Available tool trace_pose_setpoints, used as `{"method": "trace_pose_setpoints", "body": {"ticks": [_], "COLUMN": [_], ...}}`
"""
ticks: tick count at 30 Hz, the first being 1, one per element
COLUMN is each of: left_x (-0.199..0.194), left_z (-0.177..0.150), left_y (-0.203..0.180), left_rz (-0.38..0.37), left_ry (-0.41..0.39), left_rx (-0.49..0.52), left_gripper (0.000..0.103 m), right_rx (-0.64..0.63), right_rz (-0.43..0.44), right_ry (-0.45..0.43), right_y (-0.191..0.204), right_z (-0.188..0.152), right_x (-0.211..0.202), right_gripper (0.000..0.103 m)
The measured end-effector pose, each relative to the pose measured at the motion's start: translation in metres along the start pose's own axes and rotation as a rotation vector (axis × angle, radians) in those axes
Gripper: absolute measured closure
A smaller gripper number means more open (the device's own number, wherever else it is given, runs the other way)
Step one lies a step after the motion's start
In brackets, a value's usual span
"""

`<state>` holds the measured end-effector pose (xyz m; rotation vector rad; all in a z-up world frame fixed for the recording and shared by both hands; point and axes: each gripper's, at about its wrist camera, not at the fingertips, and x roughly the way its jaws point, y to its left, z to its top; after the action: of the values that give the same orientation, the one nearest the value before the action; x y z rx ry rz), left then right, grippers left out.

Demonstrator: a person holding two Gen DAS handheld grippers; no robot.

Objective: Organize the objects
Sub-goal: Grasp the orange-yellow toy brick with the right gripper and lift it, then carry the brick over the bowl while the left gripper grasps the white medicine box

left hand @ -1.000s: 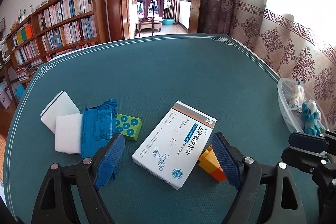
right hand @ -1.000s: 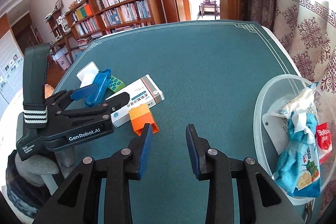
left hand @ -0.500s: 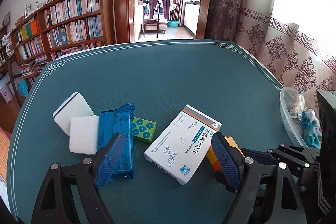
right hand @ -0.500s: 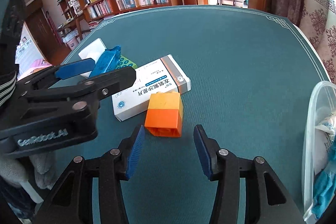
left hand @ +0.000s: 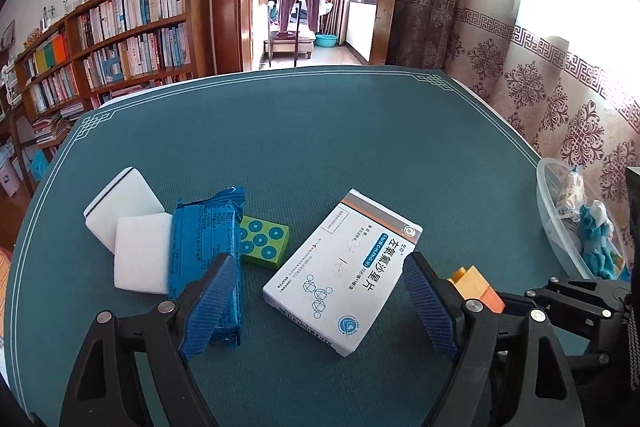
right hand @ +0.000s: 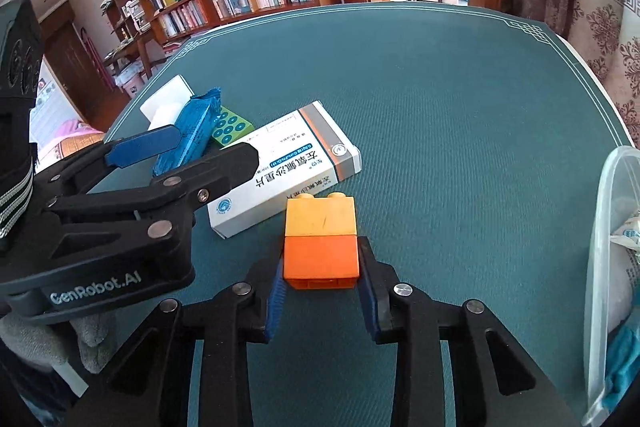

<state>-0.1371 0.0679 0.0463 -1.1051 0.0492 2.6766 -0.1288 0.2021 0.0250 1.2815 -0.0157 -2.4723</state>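
- Since the earlier frame the right gripper (right hand: 320,281) has dropped onto the block (right hand: 320,241), and its jaws have just been closing with the block between them.
- Left of the box (left hand: 342,269) lie two sponges (left hand: 132,227), a blue packet (left hand: 206,259) and a green tile (left hand: 264,245), all bunched together.
- Over the box hangs the left gripper (left hand: 320,311), spread wide with nothing between its pads.
- Right of the box, touching its near corner, lies the block, yellow half toward the box, orange half toward the right gripper.
- Its long axis runs straight along the right gripper's fingers, so the pads clamp the orange half's two sides.
- Well right of the box sits the bowl (right hand: 600,227), likely the block's destination and nearer the right hand.
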Motion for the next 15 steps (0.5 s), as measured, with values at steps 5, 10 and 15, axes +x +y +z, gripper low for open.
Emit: {"method": "trace_pose_setpoints", "body": {"ticks": [5, 10, 15], "left_x": [0.011, 0.021, 0.031], "left_z": [0.002, 0.004, 0.007], "left_y": [-0.011, -0.022, -0.028], "left_rz": [-0.018, -0.032, -0.011], "left_ry": [0.023, 0.042, 0.048], "left_rx": [0.028, 0.084, 0.129], "left_gripper": [0.017, 0.018, 0.019], "right_rx": [0.016, 0.030, 0.038], "right_rz": [-0.006, 0.007, 0.017], "right_ry": [-0.005, -0.047, -0.075], "right_y": [-0.013, -0.016, -0.018], "right_z": [-0.018, -0.026, -0.026], "right_x": [-0.028, -0.056, -0.072], "right_gripper": [0.070, 0.070, 0.070]}}
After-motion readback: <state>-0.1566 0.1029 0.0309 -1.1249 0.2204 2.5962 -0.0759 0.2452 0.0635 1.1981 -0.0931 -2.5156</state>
